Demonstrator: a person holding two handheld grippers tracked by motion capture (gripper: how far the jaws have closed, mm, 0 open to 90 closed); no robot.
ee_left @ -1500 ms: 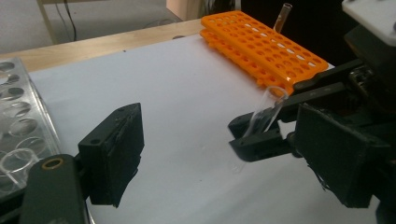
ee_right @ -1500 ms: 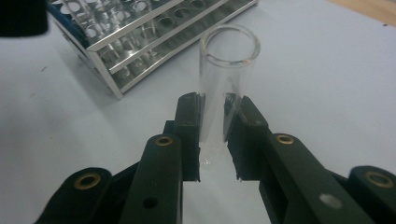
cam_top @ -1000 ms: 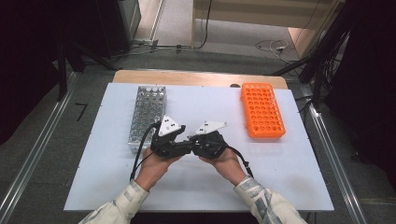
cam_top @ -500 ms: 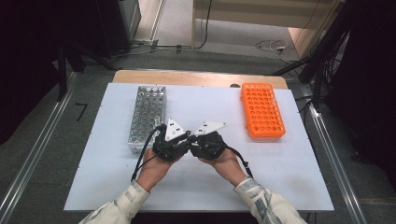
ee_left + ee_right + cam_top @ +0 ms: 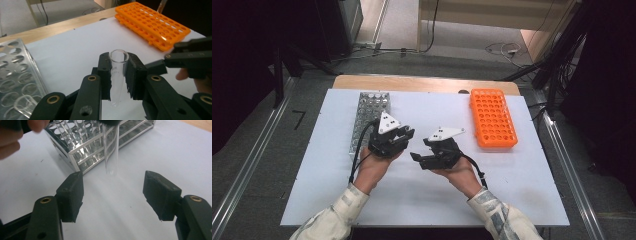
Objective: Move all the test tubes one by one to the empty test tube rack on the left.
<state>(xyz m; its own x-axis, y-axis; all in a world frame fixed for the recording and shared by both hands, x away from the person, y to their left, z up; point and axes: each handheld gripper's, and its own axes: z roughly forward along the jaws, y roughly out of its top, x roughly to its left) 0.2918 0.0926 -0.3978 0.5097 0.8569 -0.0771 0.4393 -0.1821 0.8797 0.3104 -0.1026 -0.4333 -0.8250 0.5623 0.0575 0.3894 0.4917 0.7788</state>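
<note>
Glass test tube [image 5: 117,75] clamped upright in left claw [image 5: 119,72].

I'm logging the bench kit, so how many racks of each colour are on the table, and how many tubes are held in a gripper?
Orange rack: 1
Silver metal rack: 1
Clear glass tube clamped upright in the left gripper: 1
Tubes in the open right gripper: 0
Total: 3 things

orange rack [image 5: 493,118]: empty, table's right | white tabletop [image 5: 422,195] | cables [image 5: 502,48]: floor beyond
</note>
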